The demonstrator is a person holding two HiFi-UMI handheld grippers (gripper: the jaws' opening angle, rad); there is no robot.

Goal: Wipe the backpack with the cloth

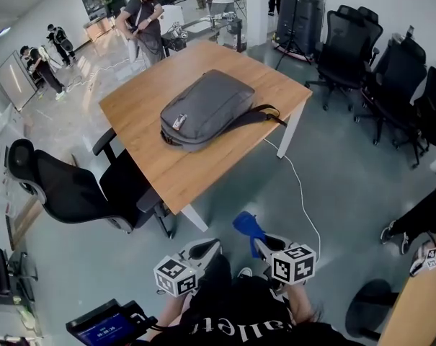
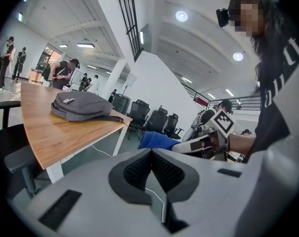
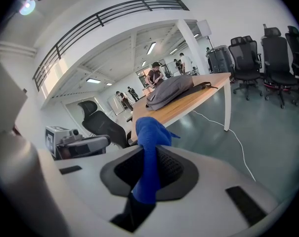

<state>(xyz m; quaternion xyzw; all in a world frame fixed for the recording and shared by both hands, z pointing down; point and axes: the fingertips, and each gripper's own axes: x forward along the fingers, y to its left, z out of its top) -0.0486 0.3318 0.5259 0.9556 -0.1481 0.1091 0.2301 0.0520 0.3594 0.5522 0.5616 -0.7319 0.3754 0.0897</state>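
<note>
A grey backpack (image 1: pixel 206 107) lies flat on the wooden table (image 1: pixel 174 171), its dark straps trailing toward the right edge; it also shows as the backpack (image 2: pixel 80 105) and the backpack (image 3: pixel 171 91). My right gripper (image 1: pixel 259 242) is shut on a blue cloth (image 1: pixel 248 227), which sticks up between the jaws as the cloth (image 3: pixel 149 152). My left gripper (image 1: pixel 203 249) hangs beside it with jaws closed and nothing held. Both grippers are held low, well short of the table's near corner. The blue cloth (image 2: pixel 156 141) also appears in the left gripper view.
A black office chair (image 1: pixel 70 189) stands at the table's left side. Several more black chairs (image 1: pixel 380 63) line the right. A white cable (image 1: pixel 300 189) runs across the floor from the table. People stand at the far end of the room.
</note>
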